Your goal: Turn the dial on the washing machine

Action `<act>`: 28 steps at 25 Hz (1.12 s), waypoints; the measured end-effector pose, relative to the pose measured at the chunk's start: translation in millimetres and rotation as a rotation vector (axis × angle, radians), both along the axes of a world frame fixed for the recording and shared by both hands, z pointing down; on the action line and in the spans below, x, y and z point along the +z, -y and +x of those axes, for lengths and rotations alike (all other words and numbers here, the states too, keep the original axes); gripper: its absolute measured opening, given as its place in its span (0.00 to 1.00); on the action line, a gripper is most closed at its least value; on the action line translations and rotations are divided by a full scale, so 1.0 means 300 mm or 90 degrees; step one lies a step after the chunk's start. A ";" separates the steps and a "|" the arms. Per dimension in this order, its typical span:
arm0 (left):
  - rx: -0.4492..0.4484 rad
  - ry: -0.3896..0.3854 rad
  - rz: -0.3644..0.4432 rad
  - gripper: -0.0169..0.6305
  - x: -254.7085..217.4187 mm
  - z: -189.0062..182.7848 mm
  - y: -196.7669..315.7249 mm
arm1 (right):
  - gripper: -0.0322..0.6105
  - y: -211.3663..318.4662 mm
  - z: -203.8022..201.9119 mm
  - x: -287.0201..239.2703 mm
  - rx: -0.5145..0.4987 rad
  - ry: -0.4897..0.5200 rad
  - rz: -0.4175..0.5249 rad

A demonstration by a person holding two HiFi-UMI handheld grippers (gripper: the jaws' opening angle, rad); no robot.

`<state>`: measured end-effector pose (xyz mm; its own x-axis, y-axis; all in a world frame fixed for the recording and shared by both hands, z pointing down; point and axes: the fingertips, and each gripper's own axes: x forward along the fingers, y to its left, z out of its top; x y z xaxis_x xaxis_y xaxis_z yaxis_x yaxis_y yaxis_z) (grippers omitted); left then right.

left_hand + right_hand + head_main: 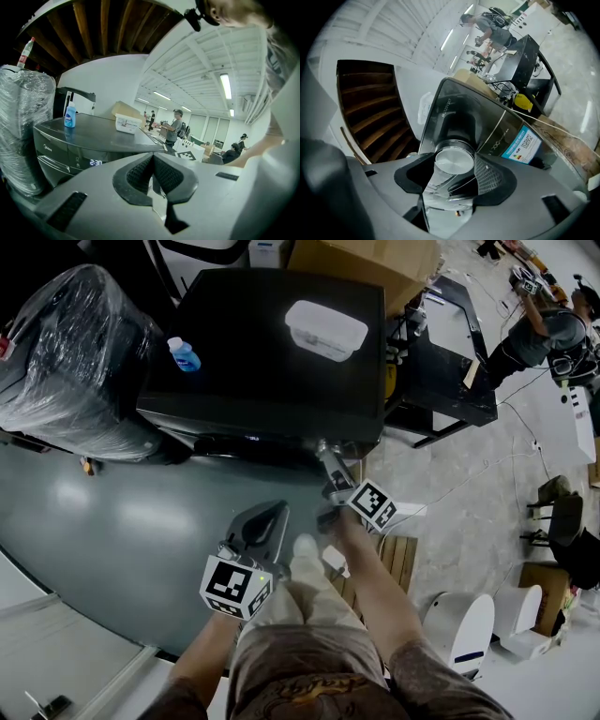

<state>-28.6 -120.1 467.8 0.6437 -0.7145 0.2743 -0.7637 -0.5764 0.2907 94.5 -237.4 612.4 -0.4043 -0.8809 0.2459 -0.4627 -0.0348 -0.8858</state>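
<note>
The washer [281, 381] had a smooth, glossy dark shell. Its dial [453, 161] was silver metal with a satin, brushed-looking face. The right gripper [453, 165] was matt grey plastic, and its pads [491, 174] were black with a fine ribbed texture. The box [325, 329] was clear plastic and the bottle [184, 355] blue plastic. The bundle [66, 352] wore shiny, crinkled film. The floor [122, 512] was glossy grey, and the pallet [396, 557] was bare wood.

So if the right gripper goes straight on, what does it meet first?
The round silver metal dial on the dark washing machine: it sits right between the right gripper's jaws, seemingly touching both pads.
</note>
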 end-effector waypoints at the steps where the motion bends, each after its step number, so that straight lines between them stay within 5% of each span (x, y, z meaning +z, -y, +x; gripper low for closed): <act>1: 0.000 0.000 0.000 0.01 -0.001 0.002 -0.001 | 0.45 0.000 0.002 0.001 0.005 0.011 0.000; 7: 0.000 0.002 -0.001 0.01 0.000 0.005 -0.002 | 0.45 0.002 0.006 0.005 0.021 0.052 -0.003; 19: -0.002 0.001 0.008 0.01 -0.022 0.010 0.006 | 0.47 0.003 0.002 -0.032 -0.096 -0.395 0.010; 28: -0.004 0.001 0.007 0.01 -0.021 0.008 0.016 | 0.47 0.009 -0.042 -0.032 -0.151 -0.552 0.015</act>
<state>-26.3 -124.8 461.5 0.6392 -0.7210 0.2676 -0.7674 -0.5753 0.2831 82.0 -240.1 602.7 -0.2571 -0.8062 0.5328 -0.9620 0.1608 -0.2208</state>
